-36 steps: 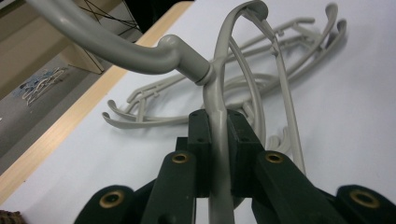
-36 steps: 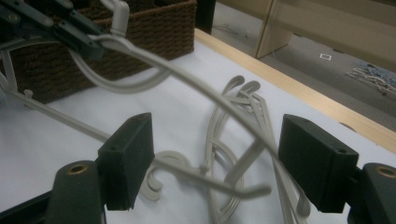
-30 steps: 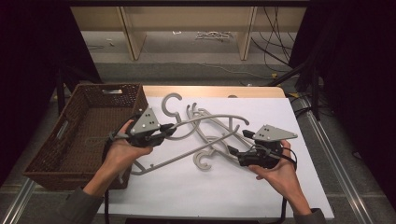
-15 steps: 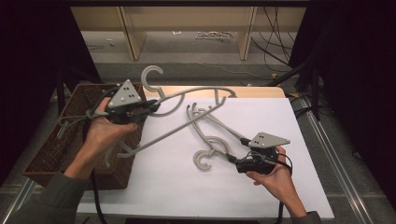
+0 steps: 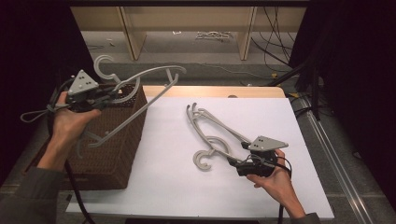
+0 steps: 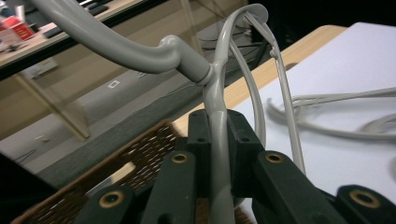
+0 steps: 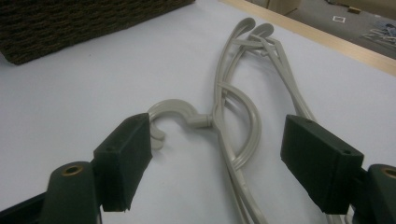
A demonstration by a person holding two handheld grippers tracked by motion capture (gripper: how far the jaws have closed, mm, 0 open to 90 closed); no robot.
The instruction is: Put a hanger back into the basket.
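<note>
My left gripper [image 5: 111, 94] is shut on a grey plastic hanger [image 5: 144, 77] and holds it in the air over the brown wicker basket [image 5: 112, 154]. In the left gripper view the black pads clamp the hanger's neck [image 6: 218, 154] just below its hook [image 6: 112, 42]. Two more grey hangers [image 5: 212, 133] lie stacked on the white table cover [image 5: 177, 186], hooks toward the front. My right gripper [image 5: 236, 163] sits low at their near end, open; in the right gripper view the hangers [image 7: 238, 121] lie between its spread pads [image 7: 126, 158], untouched.
The wicker basket takes up the table's left side. A wooden table edge [image 5: 210, 91] runs along the back, with shelving legs [image 5: 130, 32] and cables [image 5: 275, 28] on the floor beyond. A metal rail [image 5: 336, 154] borders the right.
My left gripper has carried its hanger up and leftward from the table's middle to above the basket. The right gripper has sunk slightly toward the hangers on the table.
</note>
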